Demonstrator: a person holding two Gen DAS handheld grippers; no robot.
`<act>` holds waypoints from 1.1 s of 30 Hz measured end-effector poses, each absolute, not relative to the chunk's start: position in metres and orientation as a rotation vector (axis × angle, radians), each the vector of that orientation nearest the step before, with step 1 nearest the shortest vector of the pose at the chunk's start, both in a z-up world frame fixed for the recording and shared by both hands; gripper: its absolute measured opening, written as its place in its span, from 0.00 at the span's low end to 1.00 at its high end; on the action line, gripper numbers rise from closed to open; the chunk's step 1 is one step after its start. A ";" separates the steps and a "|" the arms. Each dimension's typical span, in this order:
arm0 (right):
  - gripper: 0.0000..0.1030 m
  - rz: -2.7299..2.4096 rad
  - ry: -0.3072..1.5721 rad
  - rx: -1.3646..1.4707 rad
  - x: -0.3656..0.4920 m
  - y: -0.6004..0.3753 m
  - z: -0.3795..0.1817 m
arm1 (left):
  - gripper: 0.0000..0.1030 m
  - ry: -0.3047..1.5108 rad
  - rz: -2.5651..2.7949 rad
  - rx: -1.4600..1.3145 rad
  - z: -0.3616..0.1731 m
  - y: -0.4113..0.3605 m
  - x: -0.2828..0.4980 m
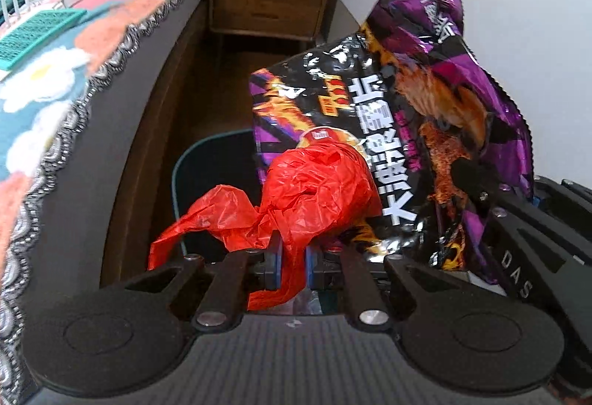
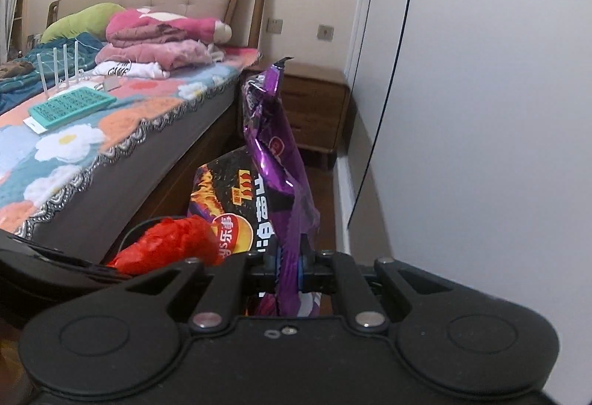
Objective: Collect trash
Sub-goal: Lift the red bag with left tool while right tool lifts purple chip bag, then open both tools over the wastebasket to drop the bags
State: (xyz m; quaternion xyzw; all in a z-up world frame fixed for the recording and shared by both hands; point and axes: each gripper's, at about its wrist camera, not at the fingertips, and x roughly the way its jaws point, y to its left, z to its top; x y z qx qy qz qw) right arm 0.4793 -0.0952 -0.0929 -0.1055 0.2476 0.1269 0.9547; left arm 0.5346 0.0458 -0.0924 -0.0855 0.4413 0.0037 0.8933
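Left gripper (image 1: 294, 262), jaws closed on a crumpled red plastic bag (image 1: 296, 198) that bulges forward from between the blue pads. Right gripper (image 2: 290, 272), jaws closed on the edge of a purple-and-black chip bag (image 2: 275, 146), held upright just beside the red bag and touching it. Both items hang above a dark bin (image 1: 207, 161) on the wooden floor, between the bed (image 2: 111, 131) with its floral blanket and the white wall. Wooden nightstand (image 2: 314, 105) stands behind.
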 end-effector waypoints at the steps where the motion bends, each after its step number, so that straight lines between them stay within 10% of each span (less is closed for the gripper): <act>1: 0.06 0.268 0.510 -0.201 0.482 -0.095 -0.098 | 0.11 0.918 0.009 -0.178 -0.097 0.046 0.538; 22: 0.19 0.389 0.586 -0.262 0.490 -0.097 -0.159 | 0.11 1.093 0.011 -0.143 -0.184 0.048 0.578; 33: 0.59 0.380 0.587 -0.230 0.477 -0.114 -0.150 | 0.24 1.107 -0.005 -0.177 -0.184 0.055 0.569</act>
